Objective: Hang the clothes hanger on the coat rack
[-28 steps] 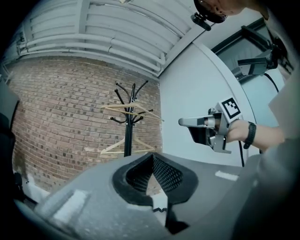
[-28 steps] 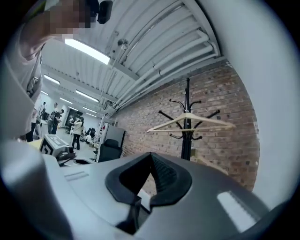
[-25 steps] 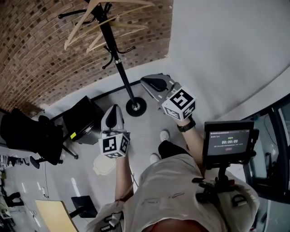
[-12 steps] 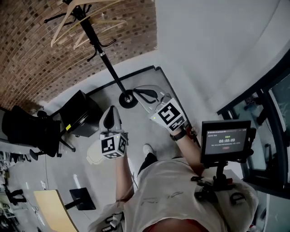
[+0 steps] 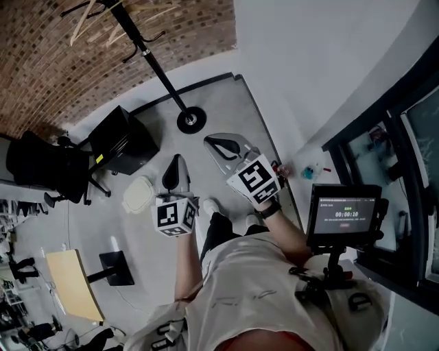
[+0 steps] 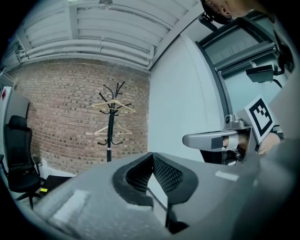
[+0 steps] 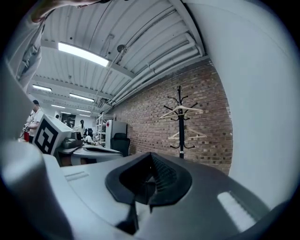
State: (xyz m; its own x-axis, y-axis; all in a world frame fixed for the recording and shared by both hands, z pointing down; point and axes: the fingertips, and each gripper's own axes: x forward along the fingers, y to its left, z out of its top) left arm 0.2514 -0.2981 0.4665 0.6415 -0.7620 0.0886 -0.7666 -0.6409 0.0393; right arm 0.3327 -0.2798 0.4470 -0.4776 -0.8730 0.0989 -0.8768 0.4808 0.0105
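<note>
The black coat rack [image 5: 152, 65] stands by the brick wall, far from me, its round base [image 5: 191, 121] on the grey floor. Wooden clothes hangers [image 5: 88, 11] hang on its upper hooks; two show in the left gripper view [image 6: 112, 106] and in the right gripper view [image 7: 181, 112]. My left gripper [image 5: 176, 160] is held out level, jaws shut, nothing between them. My right gripper [image 5: 221, 142] is beside it, also shut and empty. In the left gripper view, the right gripper [image 6: 211, 139] appears at the right. Neither gripper is near the rack or a hanger.
A black cabinet [image 5: 123, 140] and a black office chair [image 5: 44, 171] stand left of the rack. A white round object [image 5: 139, 194] lies on the floor. A wooden tabletop [image 5: 72, 284] is at lower left. A white wall [image 5: 309, 62] and glass partition [image 5: 405, 137] run along the right.
The coat rack has slid to the upper left and shrunk in the head view as I moved away from it. Both grippers came along, still shut and empty. The glass partition came into view.
</note>
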